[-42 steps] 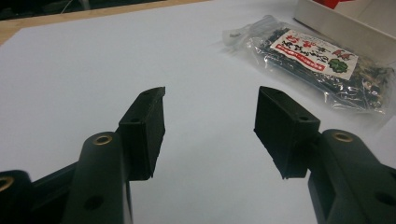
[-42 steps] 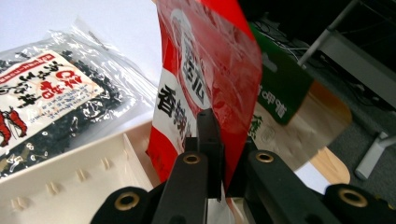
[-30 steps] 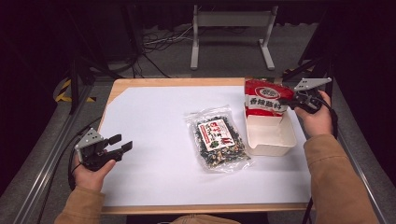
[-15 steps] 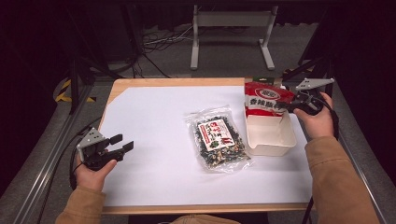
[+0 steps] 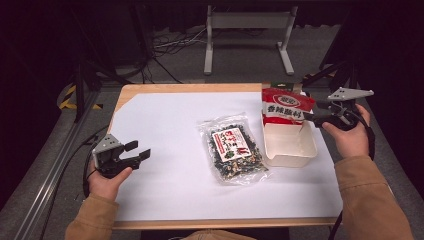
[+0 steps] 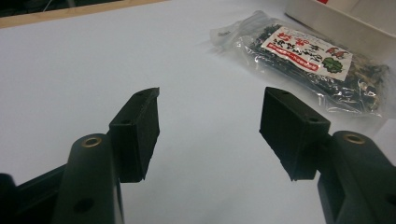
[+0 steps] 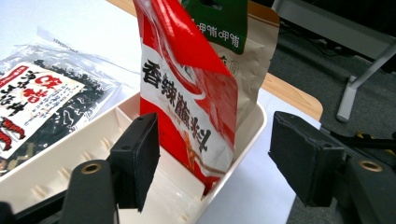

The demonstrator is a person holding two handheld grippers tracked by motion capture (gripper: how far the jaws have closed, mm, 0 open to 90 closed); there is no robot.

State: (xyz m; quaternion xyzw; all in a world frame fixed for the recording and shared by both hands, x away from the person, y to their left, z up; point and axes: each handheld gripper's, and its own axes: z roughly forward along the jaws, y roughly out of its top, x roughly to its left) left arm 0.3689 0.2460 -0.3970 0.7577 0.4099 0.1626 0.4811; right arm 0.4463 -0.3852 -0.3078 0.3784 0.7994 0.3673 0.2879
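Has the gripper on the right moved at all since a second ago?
Yes. The right gripper has drawn back to the right, away from the red packet standing in the white tray; its jaws have just been opening, nothing between them.

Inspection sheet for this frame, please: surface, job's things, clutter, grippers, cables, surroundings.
Surface: white sheet on a wooden table.
Job's things: red packet upright at the far end of the cream tray, a green-topped packet behind it; clear seaweed bag flat beside the tray.
Clutter: nothing seen.
Grippers: right gripper open, jaws just opened, off the red packet; left gripper open, nothing between its jaws.
Cables: loose cables on the floor.
Surroundings: grey metal stand, dark floor.
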